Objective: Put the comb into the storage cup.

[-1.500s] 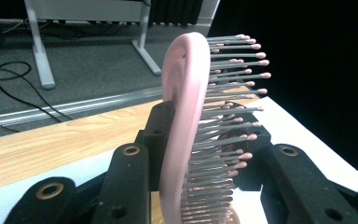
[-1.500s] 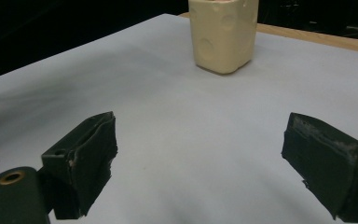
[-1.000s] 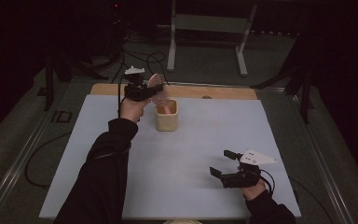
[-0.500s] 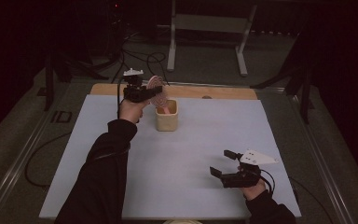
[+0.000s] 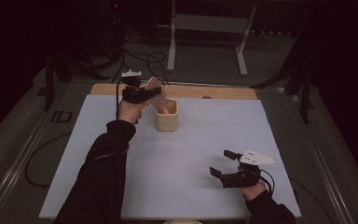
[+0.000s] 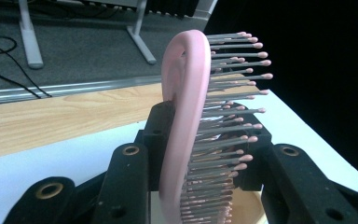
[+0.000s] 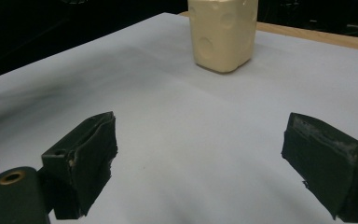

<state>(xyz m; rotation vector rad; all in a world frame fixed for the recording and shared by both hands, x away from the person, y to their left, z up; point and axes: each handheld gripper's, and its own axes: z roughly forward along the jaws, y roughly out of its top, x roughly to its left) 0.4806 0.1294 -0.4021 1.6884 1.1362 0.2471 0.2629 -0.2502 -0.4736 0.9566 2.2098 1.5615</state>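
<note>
My left gripper (image 5: 145, 94) is shut on a pink hairbrush (image 5: 155, 89) at the far left of the table, just above a cream container (image 5: 167, 119). The brush's lower end points down into the container's mouth. In the left gripper view the black jaws clamp the pink brush (image 6: 182, 107) from both sides, with its bristles pointing right, and my left gripper (image 6: 205, 142) holds it upright. My right gripper (image 5: 220, 162) rests near the front right of the table, open with nothing between its fingers. In the right gripper view the right gripper (image 7: 200, 158) faces the cream container (image 7: 222, 32) farther off.
A white sheet (image 5: 205, 140) covers the table, with a strip of bare wood (image 5: 223, 92) along the far edge. Beyond it are a dark floor with cables (image 5: 140, 58) and a metal stand (image 5: 205, 23).
</note>
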